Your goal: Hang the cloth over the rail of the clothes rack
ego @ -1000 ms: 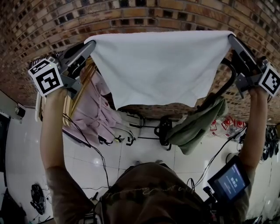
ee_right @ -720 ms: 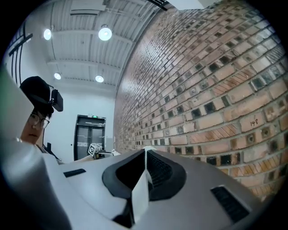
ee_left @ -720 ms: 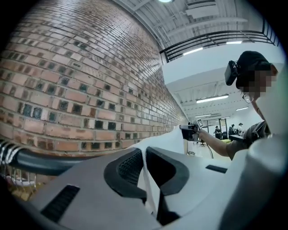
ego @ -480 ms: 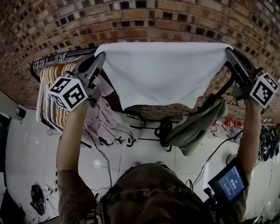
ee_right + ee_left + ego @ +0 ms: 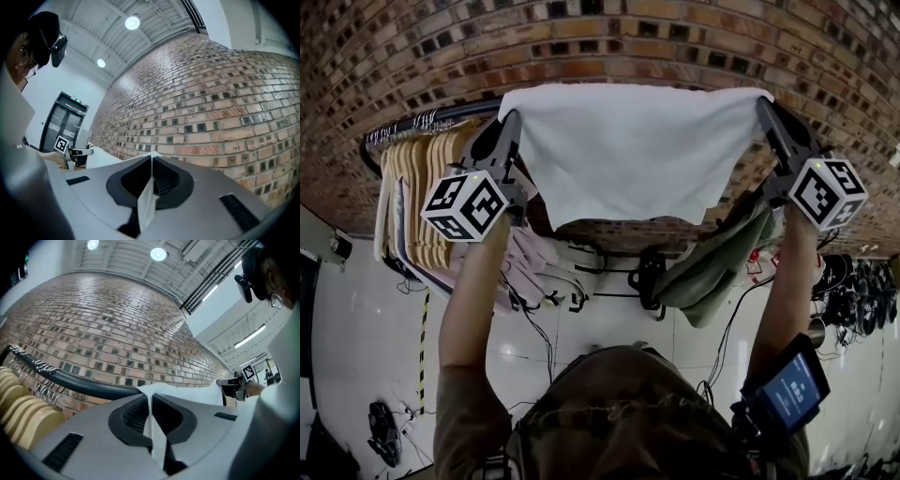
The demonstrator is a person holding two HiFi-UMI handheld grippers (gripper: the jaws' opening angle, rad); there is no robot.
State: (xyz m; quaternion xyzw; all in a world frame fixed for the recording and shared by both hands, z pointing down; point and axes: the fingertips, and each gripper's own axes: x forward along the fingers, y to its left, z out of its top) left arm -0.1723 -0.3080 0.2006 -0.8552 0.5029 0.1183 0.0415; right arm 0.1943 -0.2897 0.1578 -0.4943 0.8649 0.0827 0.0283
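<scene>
A white cloth (image 5: 633,150) is stretched flat between my two grippers, held high in front of the brick wall. My left gripper (image 5: 510,118) is shut on the cloth's left corner (image 5: 151,404). My right gripper (image 5: 762,103) is shut on the right corner (image 5: 149,190). The black rail (image 5: 427,122) of the clothes rack runs just behind and below the cloth's top edge; in the left gripper view the rail (image 5: 79,383) passes right beyond the jaws. The cloth's lower edge hangs on my side of the rail.
Several wooden hangers (image 5: 417,192) and pale pink garments (image 5: 520,262) crowd the rail's left end. A green garment (image 5: 712,267) hangs at the right. Cables (image 5: 539,328) lie on the white tiled floor below. The brick wall (image 5: 609,37) stands close behind.
Both grippers have moved inward and forward toward the wall, carrying the cloth up over the rail. The left gripper shifted most, from the far left toward the centre.
</scene>
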